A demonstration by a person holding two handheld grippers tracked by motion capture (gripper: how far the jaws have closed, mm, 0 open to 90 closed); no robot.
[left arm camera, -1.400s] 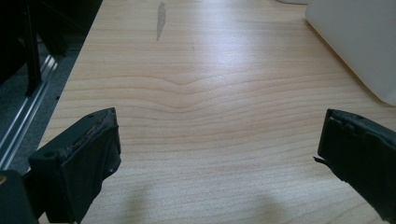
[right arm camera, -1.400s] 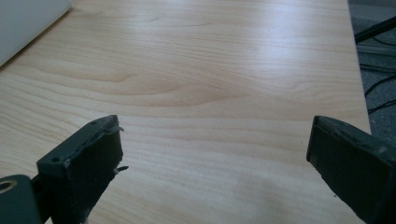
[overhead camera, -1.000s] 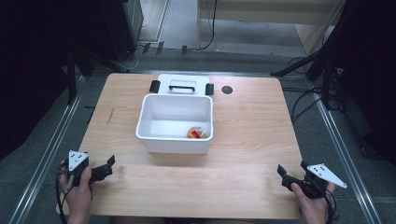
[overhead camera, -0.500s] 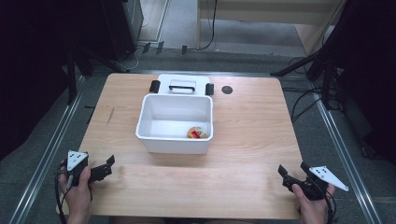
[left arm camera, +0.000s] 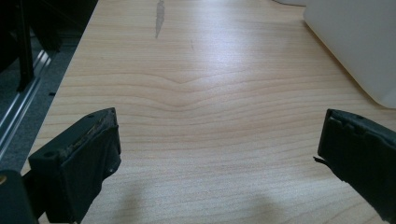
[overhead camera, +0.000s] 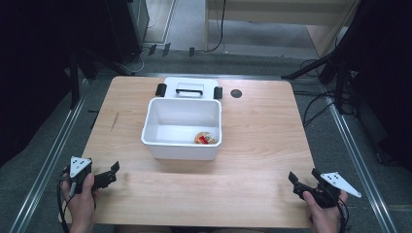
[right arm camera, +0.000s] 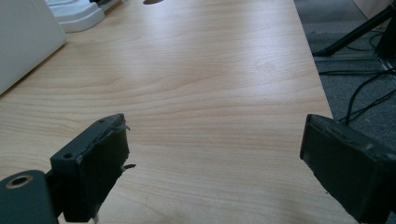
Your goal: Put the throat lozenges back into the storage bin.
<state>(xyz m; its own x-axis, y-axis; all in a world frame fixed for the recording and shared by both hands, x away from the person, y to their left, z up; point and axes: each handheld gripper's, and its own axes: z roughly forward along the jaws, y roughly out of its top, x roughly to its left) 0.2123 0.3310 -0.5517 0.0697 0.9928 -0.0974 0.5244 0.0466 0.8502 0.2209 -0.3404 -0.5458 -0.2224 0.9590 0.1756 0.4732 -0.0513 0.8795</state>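
I'm holding the left gripper (overhead camera: pixel 109 175) at the near left corner of the wooden table (overhead camera: pixel 262 141), jaws spread wide with nothing between them; in the left gripper view I'm seeing just bare wood between the two black jaws and the white bin's wall (left arm camera: pixel 359 42) at the upper right. I'm holding the right gripper (overhead camera: pixel 303 182) at the near right corner, jaws also spread apart and gripping nothing; in the right gripper view the bin's side (right arm camera: pixel 23 37) is showing at the upper left, with the lid's edge (right arm camera: pixel 77 14) beyond it. Both grippers are sitting well apart from the bin. The white bin (overhead camera: pixel 182 145) is standing upright at the middle of the table, open on top. Inside it, a small round item with an orange and red top (overhead camera: pixel 204 138) is lying on the bin floor by the near right corner; I can't tell what it is exactly. The rest of the bin floor is looking bare white. The white lid (overhead camera: pixel 189 87) with a handle and two black latches is lying flat just behind the bin, touching or nearly touching its far wall. A small dark round hole (overhead camera: pixel 236 93) is sitting in the tabletop just right of the lid.
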